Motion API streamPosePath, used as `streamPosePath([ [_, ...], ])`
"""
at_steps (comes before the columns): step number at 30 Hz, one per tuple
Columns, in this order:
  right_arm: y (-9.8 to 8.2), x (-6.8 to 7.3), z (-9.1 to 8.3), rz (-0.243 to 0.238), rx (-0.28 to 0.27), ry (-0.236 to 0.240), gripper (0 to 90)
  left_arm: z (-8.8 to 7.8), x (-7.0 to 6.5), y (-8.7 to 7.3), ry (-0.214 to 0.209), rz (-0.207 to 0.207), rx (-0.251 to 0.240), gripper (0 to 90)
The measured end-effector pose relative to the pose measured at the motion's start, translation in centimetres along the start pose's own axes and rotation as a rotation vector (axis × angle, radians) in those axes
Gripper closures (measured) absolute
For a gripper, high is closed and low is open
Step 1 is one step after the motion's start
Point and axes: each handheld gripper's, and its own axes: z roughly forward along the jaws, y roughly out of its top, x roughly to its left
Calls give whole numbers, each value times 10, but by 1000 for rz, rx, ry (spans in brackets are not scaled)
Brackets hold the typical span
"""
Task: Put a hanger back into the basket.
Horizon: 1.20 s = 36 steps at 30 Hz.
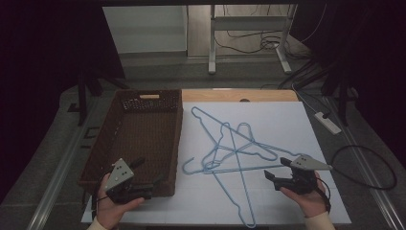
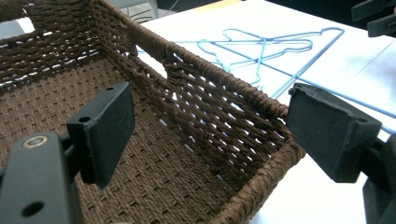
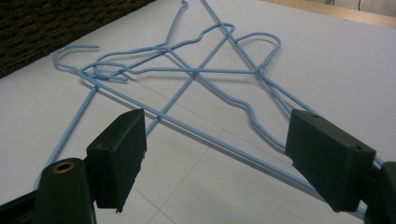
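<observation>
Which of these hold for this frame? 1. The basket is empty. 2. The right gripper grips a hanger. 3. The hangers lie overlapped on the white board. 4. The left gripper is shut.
1. True: the basket shows only its woven floor.
2. False: the right gripper is open, fingers apart above the hangers, holding nothing.
3. True: the blue wire hangers cross one another on the board, right of the basket.
4. False: the left gripper is open over the basket's near end.

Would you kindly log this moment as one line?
left gripper: open, over wicker basket corner | right gripper: open, beside blue wire hangers | basket: empty
</observation>
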Motion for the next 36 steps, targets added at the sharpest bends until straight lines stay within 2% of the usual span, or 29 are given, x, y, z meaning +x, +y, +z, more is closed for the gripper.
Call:
streamPosePath([
  [8, 0, 1, 0, -31, 8, -19, 216, -1, -1, 0, -2, -6, -10, 168],
  [11, 0, 2, 1, -35, 16, -23, 216, -3, -2, 1, 5, 4, -18, 170],
  [19, 0, 1, 1, -30, 21, -21, 219, -4, -2, 2, 4, 2, -25, 176],
  [27, 0, -2, 2, -19, 58, -31, 226, 0, -4, 3, -4, 10, -26, 182],
  [32, 6, -5, 5, -35, 94, -48, 242, 2, -4, 5, -17, 23, -27, 182],
  [36, 21, -9, 12, -58, 125, -67, 273, 2, -3, 6, -27, 27, -32, 186],
])
